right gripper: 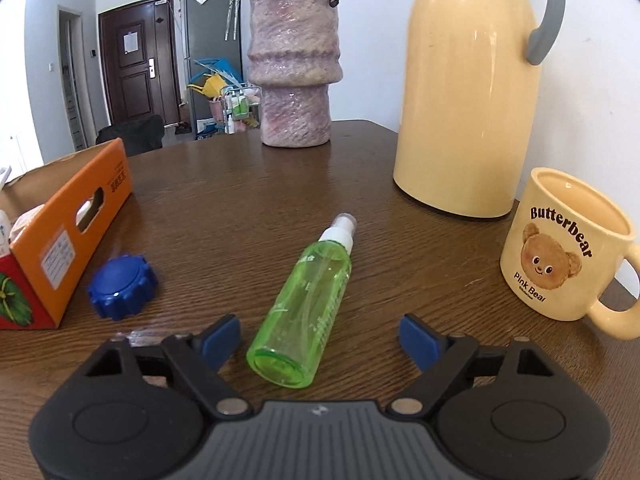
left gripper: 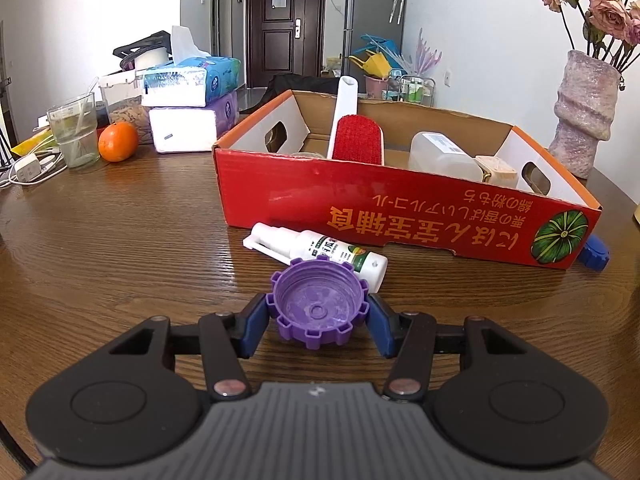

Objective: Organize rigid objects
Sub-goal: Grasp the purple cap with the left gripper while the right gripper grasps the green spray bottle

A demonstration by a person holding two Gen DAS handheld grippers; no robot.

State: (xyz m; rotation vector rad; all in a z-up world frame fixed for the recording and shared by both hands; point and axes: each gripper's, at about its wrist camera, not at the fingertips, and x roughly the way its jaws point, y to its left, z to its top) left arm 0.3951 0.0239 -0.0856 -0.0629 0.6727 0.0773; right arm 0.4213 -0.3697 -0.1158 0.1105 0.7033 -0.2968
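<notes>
My left gripper (left gripper: 318, 318) is shut on a purple ridged cap (left gripper: 318, 304), open side up, low over the wooden table. A white spray bottle (left gripper: 320, 254) lies just beyond it, in front of the red cardboard box (left gripper: 400, 208). The box holds a red lint brush (left gripper: 356, 142), a clear plastic container (left gripper: 442, 156) and a cream jar (left gripper: 498, 170). My right gripper (right gripper: 320, 340) is open, its jaws on either side of the base of a green spray bottle (right gripper: 306, 306) that lies on the table. A blue ridged cap (right gripper: 122, 286) lies beside the box's orange end (right gripper: 72, 236).
Tissue packs (left gripper: 188, 96), an orange (left gripper: 118, 142) and a glass (left gripper: 74, 134) stand at the far left. A pink vase (right gripper: 294, 68), a yellow thermos (right gripper: 468, 88) and a bear mug (right gripper: 564, 248) stand around the right gripper.
</notes>
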